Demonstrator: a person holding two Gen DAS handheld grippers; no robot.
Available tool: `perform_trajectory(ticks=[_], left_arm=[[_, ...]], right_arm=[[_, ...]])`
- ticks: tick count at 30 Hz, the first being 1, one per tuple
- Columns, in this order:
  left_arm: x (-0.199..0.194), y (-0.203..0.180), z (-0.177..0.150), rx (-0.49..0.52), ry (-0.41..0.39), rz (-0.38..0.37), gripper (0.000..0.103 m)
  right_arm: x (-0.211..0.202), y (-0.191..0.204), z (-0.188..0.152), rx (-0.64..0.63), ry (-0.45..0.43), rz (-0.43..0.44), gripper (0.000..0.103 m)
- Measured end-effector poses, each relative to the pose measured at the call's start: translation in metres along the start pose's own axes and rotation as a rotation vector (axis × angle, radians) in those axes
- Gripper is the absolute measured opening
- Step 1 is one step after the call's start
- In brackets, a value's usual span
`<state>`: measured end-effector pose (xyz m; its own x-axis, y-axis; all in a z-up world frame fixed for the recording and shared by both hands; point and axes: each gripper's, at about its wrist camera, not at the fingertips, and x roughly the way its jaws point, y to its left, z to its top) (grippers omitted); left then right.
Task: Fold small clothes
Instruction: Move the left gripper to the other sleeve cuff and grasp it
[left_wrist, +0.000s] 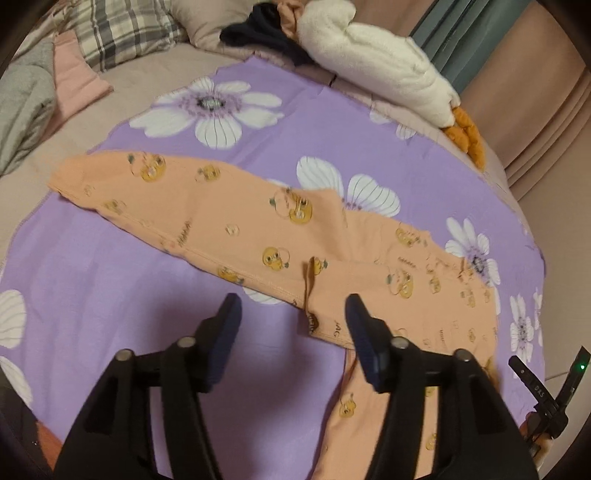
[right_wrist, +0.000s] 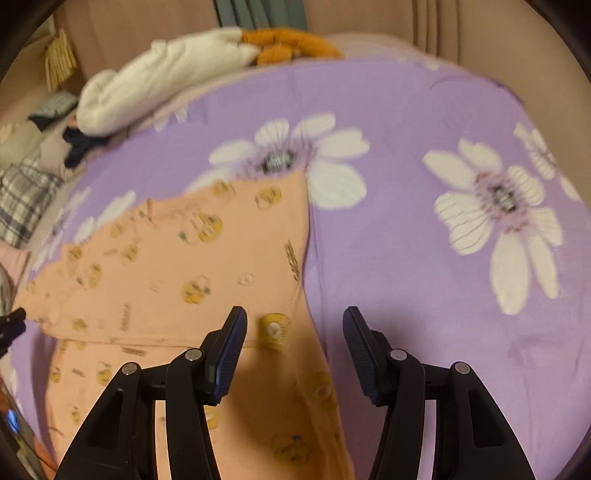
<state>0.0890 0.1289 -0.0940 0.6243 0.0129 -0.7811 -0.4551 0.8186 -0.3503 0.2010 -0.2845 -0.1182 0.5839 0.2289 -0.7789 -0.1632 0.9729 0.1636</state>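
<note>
Peach pants (left_wrist: 236, 218) on purple sheet (left_wrist: 122, 295) — both tongs gape, empty.

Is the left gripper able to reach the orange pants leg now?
Probably yes: the left gripper is open above the orange pants, and nothing lies between them.

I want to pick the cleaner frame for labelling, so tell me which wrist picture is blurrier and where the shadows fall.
Right wrist view: blurrier, the orange garment prints and purple floral sheet flowers smeared. Left wrist view: sharper, mild smear on the garment; the left claw shadow darkens the sheet below it. Both: fisheye bending, dark corners, dim warm light.
</note>
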Motion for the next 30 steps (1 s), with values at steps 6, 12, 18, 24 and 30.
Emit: perform_trajectory(ticks=[6,12,18,24,30], left_arm=[[-0.044,0.006,0.012,-0.025,-0.095,-0.078,0.092],[-0.083,0.023,0.026,-0.03,-0.197,-0.058,0.102],[-0.084,0.076,0.035,-0.155,-0.238,-0.023,0.103],[-0.045,0.137,0.04,-0.305,-0.201,0.027,0.101],[-0.009,0.194,0.045,-0.462,-0.163,0.061,0.089]], right_arm=[[-0.059,0.017,0.0,0.007,-0.077,-0.024,0.057],[-0.109,0.044,0.007,0.018,-0.181,0.047,0.078],[-0.143,0.073,0.006,0.029,-0.31,0.11,0.094],[-0.138,0.096,0.0,0.006,-0.337,0.022,0.094],[-0.108,0.102,-0.008,0.001,-0.237,-0.025,0.094]])
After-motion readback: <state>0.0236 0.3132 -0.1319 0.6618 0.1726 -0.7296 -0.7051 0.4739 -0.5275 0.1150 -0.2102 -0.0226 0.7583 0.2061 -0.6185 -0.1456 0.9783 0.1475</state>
